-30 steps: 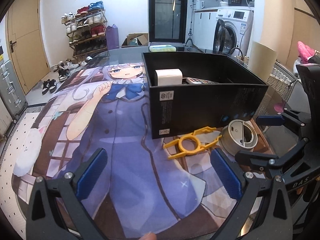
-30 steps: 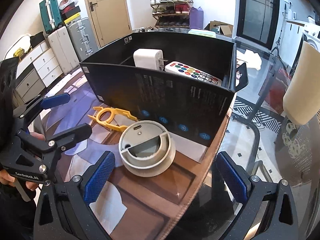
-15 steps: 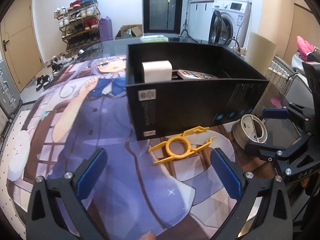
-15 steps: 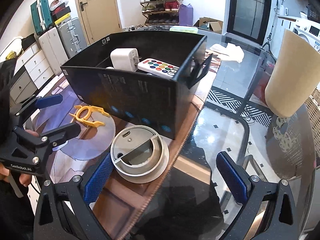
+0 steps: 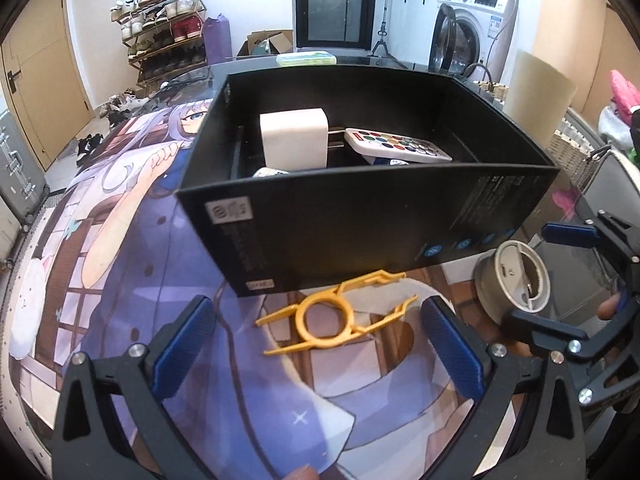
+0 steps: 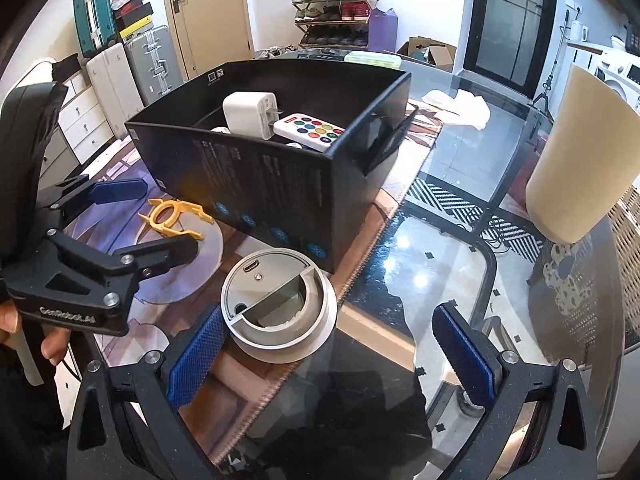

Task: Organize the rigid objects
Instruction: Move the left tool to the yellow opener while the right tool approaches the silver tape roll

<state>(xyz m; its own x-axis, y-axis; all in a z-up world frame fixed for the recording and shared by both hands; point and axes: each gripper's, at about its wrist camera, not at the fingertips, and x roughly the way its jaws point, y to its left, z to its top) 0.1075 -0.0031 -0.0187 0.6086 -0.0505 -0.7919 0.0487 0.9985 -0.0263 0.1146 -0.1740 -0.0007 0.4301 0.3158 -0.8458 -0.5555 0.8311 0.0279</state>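
Note:
A black box point(image 5: 360, 216) point(image 6: 264, 176) stands on the printed mat and holds a white charger block point(image 5: 294, 144) point(image 6: 250, 116) and a white remote with coloured buttons point(image 5: 396, 145) point(image 6: 310, 130). A yellow ring-shaped plastic tool point(image 5: 334, 320) point(image 6: 172, 216) lies on the mat in front of the box, between the open fingers of my left gripper point(image 5: 320, 344) point(image 6: 144, 220). A round grey metal puck point(image 6: 278, 308) point(image 5: 516, 284) sits at the mat's edge. My right gripper point(image 6: 332, 354) point(image 5: 560, 276) is open around it, the left pad beside its rim.
The mat point(image 5: 120, 280) lies on a glass table point(image 6: 460, 208). A beige paper roll point(image 6: 580, 156) stands at the right. A white cloth point(image 6: 460, 106) and a green case point(image 6: 372, 58) lie beyond the box. A basket point(image 5: 576, 148) is off the table's right.
Both grippers have risen and tilted, so the box interior shows more. The left gripper now frames the yellow tool. The right gripper has closed in on the grey puck. Both stay open.

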